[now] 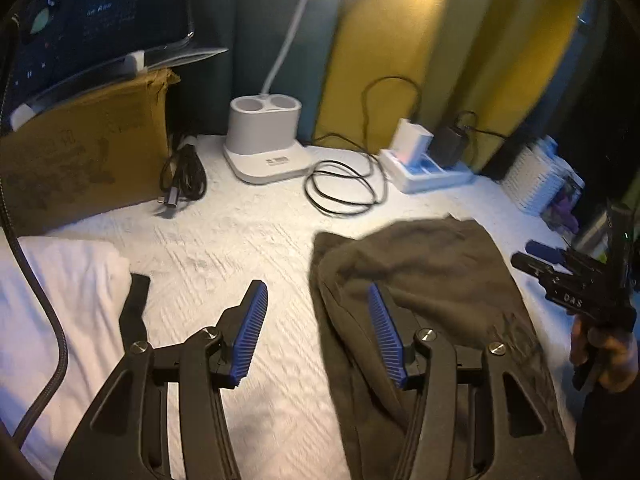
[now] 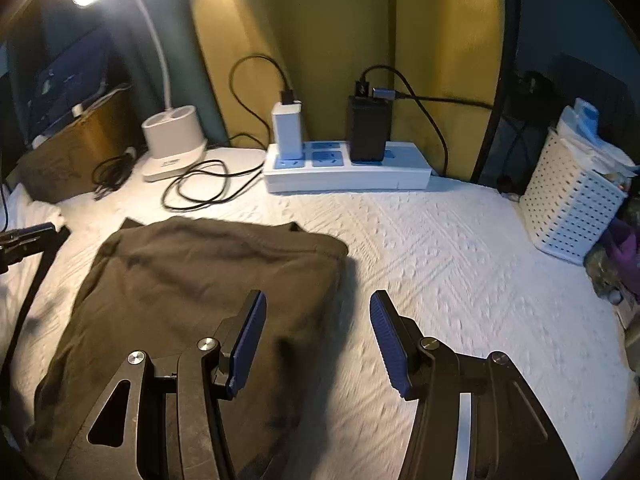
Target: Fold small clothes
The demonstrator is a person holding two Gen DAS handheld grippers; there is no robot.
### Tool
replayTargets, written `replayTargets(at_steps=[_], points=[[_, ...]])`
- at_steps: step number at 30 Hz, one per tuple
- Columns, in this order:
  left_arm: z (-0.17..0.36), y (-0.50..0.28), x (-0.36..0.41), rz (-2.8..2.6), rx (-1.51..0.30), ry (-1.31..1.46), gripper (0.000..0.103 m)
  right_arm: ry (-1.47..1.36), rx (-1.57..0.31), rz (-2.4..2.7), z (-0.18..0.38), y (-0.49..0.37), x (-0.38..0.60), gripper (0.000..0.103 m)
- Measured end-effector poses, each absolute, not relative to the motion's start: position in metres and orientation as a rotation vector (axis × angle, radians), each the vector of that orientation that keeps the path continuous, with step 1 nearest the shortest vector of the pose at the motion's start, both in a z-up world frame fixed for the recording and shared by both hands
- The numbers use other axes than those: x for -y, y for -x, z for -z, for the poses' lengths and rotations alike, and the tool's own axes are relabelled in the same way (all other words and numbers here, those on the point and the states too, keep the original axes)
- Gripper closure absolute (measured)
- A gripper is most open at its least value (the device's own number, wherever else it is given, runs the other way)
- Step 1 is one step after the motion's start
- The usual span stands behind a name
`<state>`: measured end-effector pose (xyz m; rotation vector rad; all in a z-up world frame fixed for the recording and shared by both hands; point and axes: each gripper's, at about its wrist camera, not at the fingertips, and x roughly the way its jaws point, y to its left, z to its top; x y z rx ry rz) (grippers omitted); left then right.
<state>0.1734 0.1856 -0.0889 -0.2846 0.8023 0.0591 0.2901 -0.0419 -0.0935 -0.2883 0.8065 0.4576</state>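
- The left tongs [image 1: 316, 332] are spread wide, with nothing between the blue ribbed pads [image 1: 252, 332]; the left finger sits over bare white cover, the right finger over the left edge of the dark garment [image 1: 432, 280]. Whether that pad touches the cloth I cannot tell.
- The right tongs [image 2: 316, 344] are likewise spread wide and hold nothing — the left finger is over the garment's right part, the right finger over bare cover.
- The dark garment [image 2: 192, 280], brownish-olive, lies flat and partly folded on the white quilted worktop [image 2: 460, 264], its far edge near the coiled black cable [image 2: 200, 188].
- In the left wrist view the right tongs [image 1: 532, 256] appear at the right edge, gripped by a hand [image 1: 604, 356], just beside the garment's right side.
- In the right wrist view part of the left tongs' frame [image 2: 24, 240] shows at the left edge, beside the garment.
- A white cloth [image 1: 60, 300] lies at the left of the worktop, with a black strip [image 1: 134, 308] along its edge.
- At the back stand a white lamp base [image 1: 266, 144], a white power strip [image 2: 344, 168] with a white charger [image 2: 286, 130] and a black charger [image 2: 368, 128] plugged in, and a cardboard box [image 1: 84, 160].
- A white perforated basket [image 2: 572, 200] stands at the right, well apart from the garment.
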Motion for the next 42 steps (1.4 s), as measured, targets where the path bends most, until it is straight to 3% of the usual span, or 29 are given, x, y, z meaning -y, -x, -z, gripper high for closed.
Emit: replayTargets(at_steps=[13,25,40,41,42], points=[[0.126,-0.101,-0.117,0.027,-0.896,0.202,0.051,0.315,-0.796,-0.486,0.092,-0.206,0.046,0.046],[0.125,-0.093,-0.075,0.017,-0.877,0.083,0.051,0.294,-0.813,-0.468,0.104,-0.168,0.076,0.046],[0.140,-0.093,-0.068,0.088,-0.960,0.303,0.051,0.233,-0.837,-0.473,0.120,-0.170,0.104,0.046],[0.140,-0.089,-0.069,0.093,-0.961,0.314,0.055,0.231,-0.838,-0.472,0.121,-0.170,0.105,0.046],[0.140,-0.085,-0.070,0.096,-0.959,0.312,0.076,0.227,-0.838,-0.471,0.121,-0.170,0.107,0.046]])
